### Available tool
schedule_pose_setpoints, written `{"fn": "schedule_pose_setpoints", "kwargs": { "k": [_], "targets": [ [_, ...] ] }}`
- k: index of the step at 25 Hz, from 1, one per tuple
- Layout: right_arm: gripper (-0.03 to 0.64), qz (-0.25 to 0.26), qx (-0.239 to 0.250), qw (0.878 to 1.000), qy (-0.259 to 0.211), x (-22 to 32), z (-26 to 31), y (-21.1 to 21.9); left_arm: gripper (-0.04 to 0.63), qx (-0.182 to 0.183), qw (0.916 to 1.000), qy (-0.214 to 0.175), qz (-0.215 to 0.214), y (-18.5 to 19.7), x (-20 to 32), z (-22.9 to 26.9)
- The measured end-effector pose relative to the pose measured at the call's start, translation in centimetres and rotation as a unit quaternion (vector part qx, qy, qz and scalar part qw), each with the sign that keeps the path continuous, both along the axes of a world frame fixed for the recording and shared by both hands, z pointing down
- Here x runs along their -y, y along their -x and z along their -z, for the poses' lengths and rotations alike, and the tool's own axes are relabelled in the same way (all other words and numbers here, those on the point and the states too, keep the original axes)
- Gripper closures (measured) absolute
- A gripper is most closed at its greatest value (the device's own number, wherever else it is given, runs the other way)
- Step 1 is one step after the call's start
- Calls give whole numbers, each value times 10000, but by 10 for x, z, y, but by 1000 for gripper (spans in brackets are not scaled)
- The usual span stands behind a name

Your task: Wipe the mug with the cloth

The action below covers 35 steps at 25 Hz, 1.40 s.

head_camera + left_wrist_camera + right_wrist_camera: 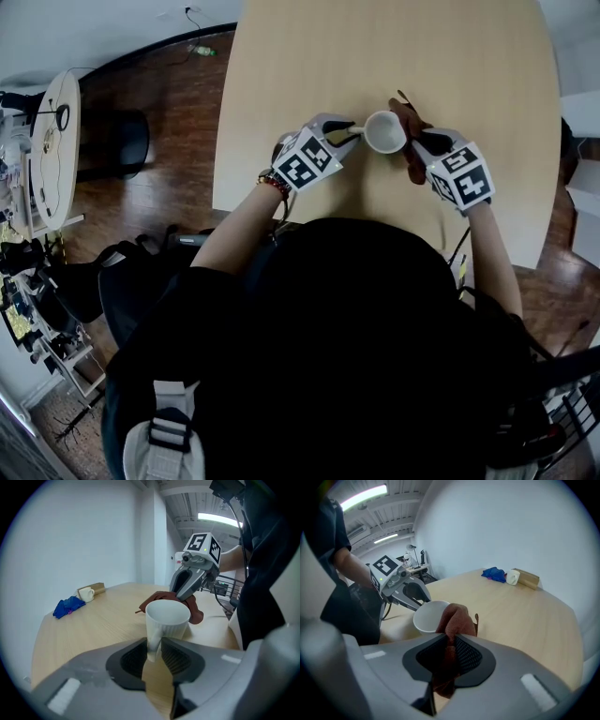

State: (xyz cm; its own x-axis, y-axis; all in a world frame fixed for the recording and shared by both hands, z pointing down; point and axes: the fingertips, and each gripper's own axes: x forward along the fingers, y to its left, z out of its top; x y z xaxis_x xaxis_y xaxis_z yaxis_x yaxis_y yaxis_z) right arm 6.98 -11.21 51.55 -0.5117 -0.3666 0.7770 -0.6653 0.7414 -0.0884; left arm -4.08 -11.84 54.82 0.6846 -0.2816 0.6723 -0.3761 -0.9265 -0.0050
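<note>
The white mug (168, 620) stands upright over the pale wooden table (375, 47), a little in from its near edge and between the two grippers. Its long axis is vertical and its open mouth faces straight up. Its outer wall is ribbed with fine vertical grooves. The handle (356, 130) points sideways toward the person's left, into the left gripper (154, 645). That claw is pressed together on the handle, one dark pad on each side of it. The jaws hide the mug's base, so I cannot tell whether it rests on the table or hangs just above it.

From the opposite side comes the right gripper (451, 644). Its claw is pinched tight on a rust-brown cloth (457, 618). A bunched fold rises out of the jaws and a loose tail hangs below them. The bunched part lies against the mug's rim and outer wall on the side away from the handle. In the head view the cloth shows both beyond and just beside the mug on its right.

Each gripper carries a cube with black-and-white square markers, the left one (305, 164) close to the person's wrist.

Far along the table, well apart from the mug, sit a crumpled blue cloth (69, 606), a small cream cup (86, 593) and a brown box (96, 587), close together.
</note>
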Motion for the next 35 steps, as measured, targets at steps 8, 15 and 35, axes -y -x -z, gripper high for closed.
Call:
{"fn": "schedule_pose_setpoints", "kwargs": {
  "k": [8,15,35],
  "targets": [
    [565,-261,22,9994,247,2,-32,3,500,-6,10000,-27,8,-1,-4,4],
    [566,-310,-178,9984,442,4,-56,4,500,-89,9999,68,124,1,-6,6],
    [566,-949,719,9925,283,-8,-4,-5,523,-328,9974,623,-129,-10,-38,3]
  ]
}}
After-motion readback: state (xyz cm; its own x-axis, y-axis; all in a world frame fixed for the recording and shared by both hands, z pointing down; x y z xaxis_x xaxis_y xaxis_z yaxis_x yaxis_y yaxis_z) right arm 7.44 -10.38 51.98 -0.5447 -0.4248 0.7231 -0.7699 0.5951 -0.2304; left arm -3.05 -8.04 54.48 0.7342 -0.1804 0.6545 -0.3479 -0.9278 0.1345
